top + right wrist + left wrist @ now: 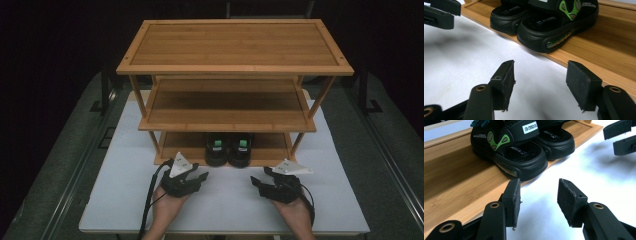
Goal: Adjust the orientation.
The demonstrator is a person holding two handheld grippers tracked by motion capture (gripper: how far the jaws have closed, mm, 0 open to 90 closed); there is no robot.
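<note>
The sandals (pixel 229 148) sit side by side on the bottom shelf (pixel 180 145) of the rack (pixel 235 47), heels at its front edge. Both grippers, left (pixel 192 172) and right (pixel 260 181), hover empty just before them, jaws apart. Each should probably take one heel squarely, then lift over the lip.

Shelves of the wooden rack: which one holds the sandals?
The bottom shelf: the pair of black sandals stands on it, while the middle shelf and top shelf are bare.

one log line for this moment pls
left gripper: open, empty | right gripper: open, empty | sandals: paired on rack bottom shelf, untouched
</note>
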